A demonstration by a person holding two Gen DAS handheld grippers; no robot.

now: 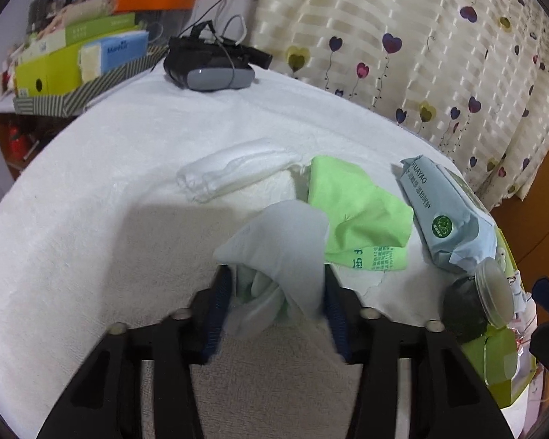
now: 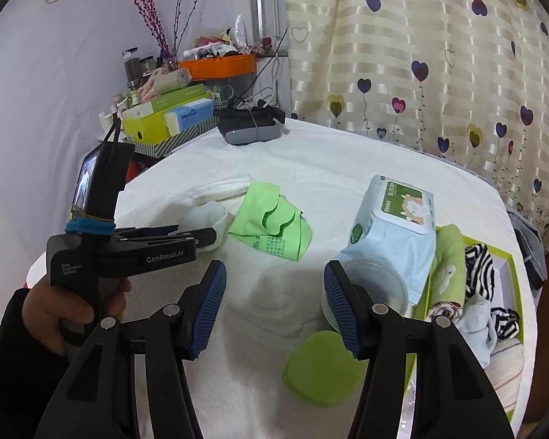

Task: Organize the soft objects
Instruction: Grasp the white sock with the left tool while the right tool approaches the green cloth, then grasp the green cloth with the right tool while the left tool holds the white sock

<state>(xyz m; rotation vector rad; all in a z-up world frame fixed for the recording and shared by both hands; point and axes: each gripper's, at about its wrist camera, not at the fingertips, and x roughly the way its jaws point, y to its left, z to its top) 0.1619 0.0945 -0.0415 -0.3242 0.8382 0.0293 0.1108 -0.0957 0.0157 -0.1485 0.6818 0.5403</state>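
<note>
I've got a pale crumpled tissue wad [image 1: 278, 252] pinched between the blue pads of my left gripper [image 1: 274, 303]; it bulges up and out past the fingertips, so the hold looks loose rather than deep, and I'd judge this the carry step of the tidy-up; my right gripper [image 2: 274, 307] hangs over bare white tablecloth [image 2: 311, 153] with its jaws wide apart and nothing between them

From the right view the wad [image 2: 205, 219] sits at the tip of the left gripper [image 2: 201, 236], just beside the green plastic bag [image 2: 274, 223], which lies crumpled flat on the cloth; behind both rests a folded white pad [image 2: 223, 186]; over on my right stands the wet wipes pack [image 2: 395, 226], leaning against the green-rimmed tray [image 2: 514, 281] that holds a rolled green towel [image 2: 448, 270] and striped cloth [image 2: 475, 267]; a clear round tub [image 2: 377, 281] is close behind my right finger, and a green lid [image 2: 322, 373] lies on the cloth below it

Next move, as I read it: swing the left across toward the tray without letting the wad slip, clearing the wipes pack on the way; the right could then drop onto the green bag, which is near but not under it; that thin film will likely need a pinch on a raised fold
</note>
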